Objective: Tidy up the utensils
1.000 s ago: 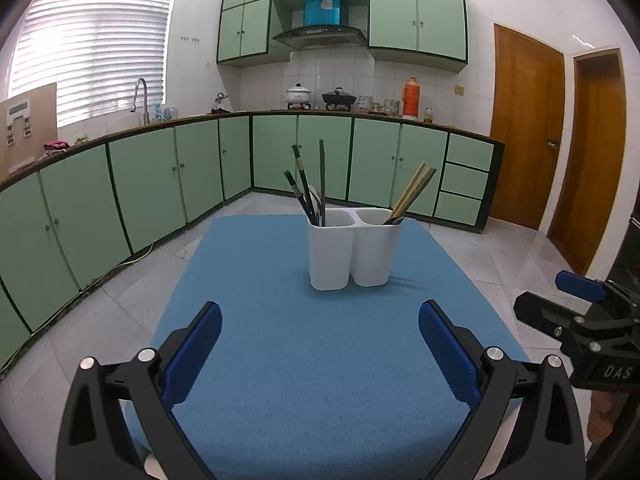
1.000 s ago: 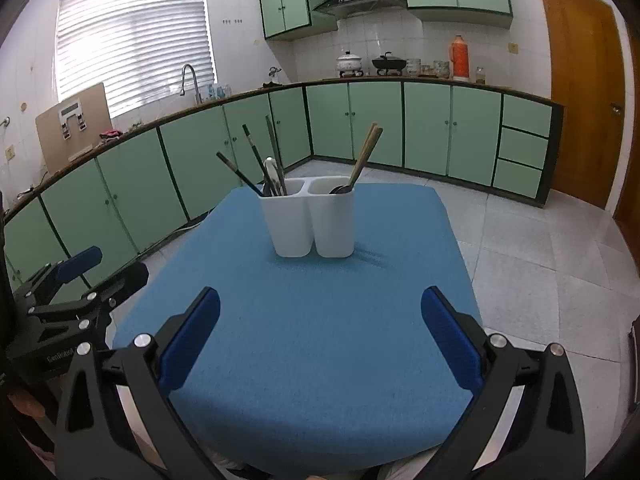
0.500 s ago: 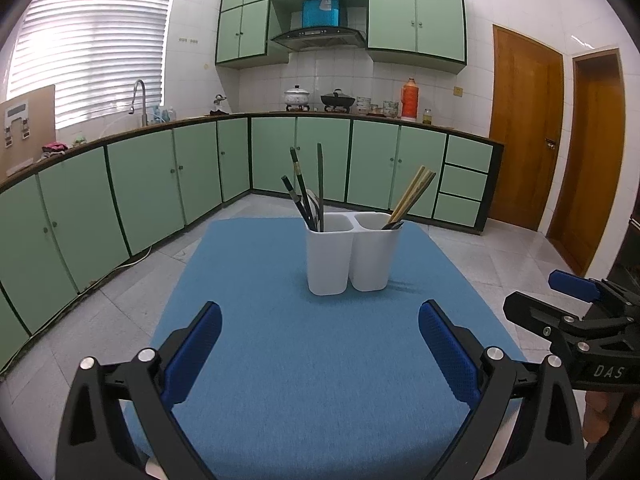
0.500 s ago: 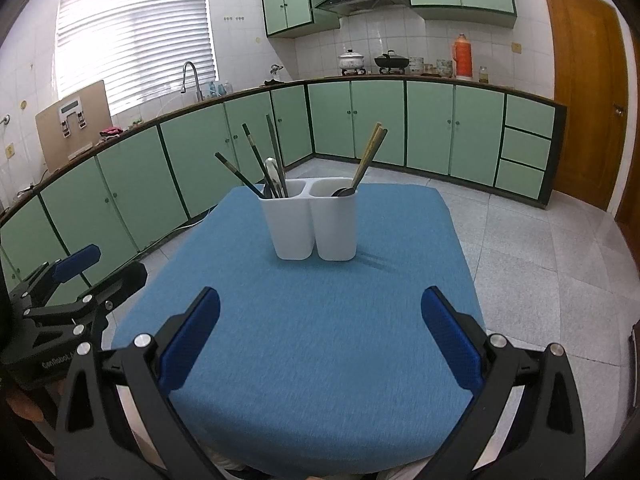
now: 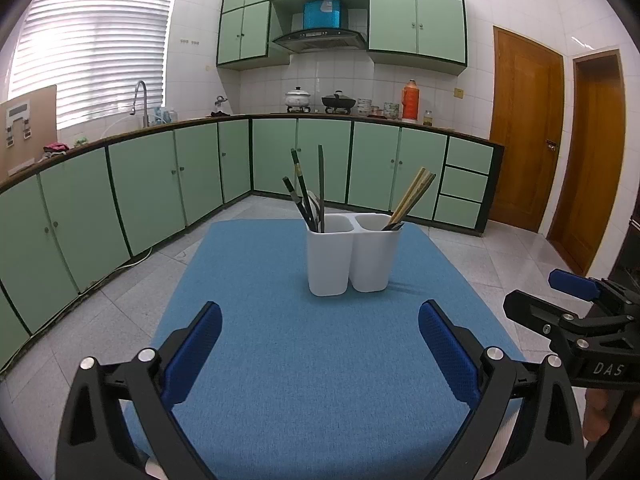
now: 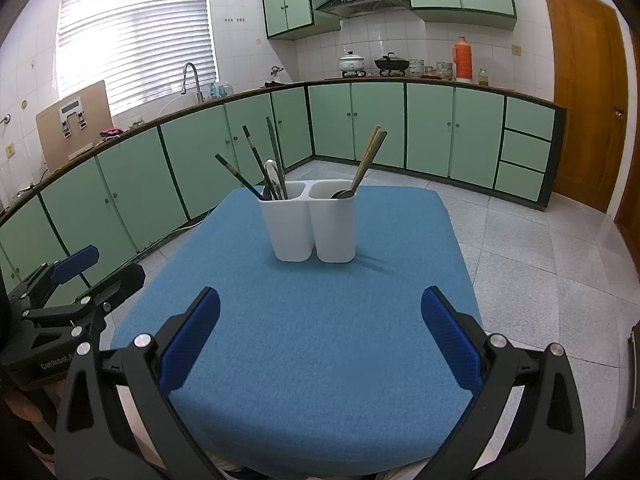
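Both the left gripper and right gripper, jaws wide apart and empty, hang slightly farther back over the blue worktop than before, the white two-compartment holder mid-worktop hiding the lower ends of its dark chopsticks and wooden chopsticks.

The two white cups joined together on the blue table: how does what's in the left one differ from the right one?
The left compartment holds dark chopsticks fanning apart, plus a pale spoon. The right compartment holds light wooden chopsticks leaning together to the right, plus a dark spoon sitting low. Both compartments are white, upright and matching in shape, on the blue table.
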